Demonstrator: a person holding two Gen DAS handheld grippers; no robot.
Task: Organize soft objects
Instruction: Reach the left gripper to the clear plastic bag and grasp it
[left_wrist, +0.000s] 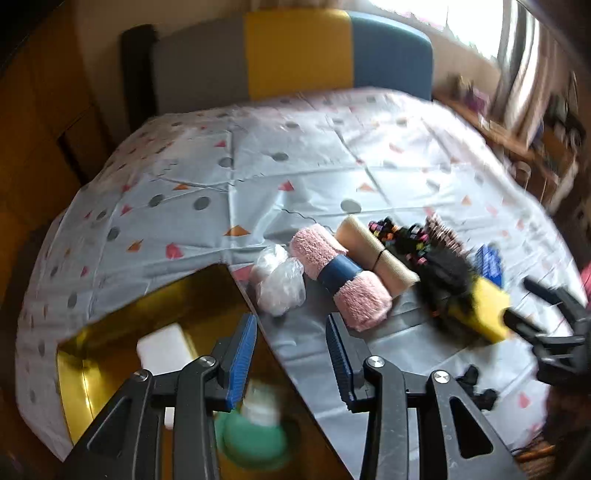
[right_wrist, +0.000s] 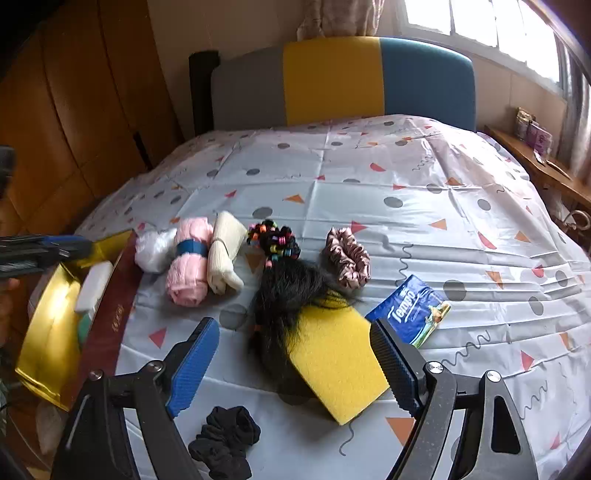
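Right wrist: right gripper (right_wrist: 291, 363) angled downward, fingers (right_wrist: 192, 365) straddling yellow sponge (right_wrist: 336, 362)

Yellow sponge (right_wrist: 338, 363) flat on bedsheet, overlapping black hairpiece (right_wrist: 284, 295); pink towel roll (right_wrist: 188, 258) blue-banded.

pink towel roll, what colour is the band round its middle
Blue. The band wraps the pink towel roll at mid-length; the left wrist view shows it best.
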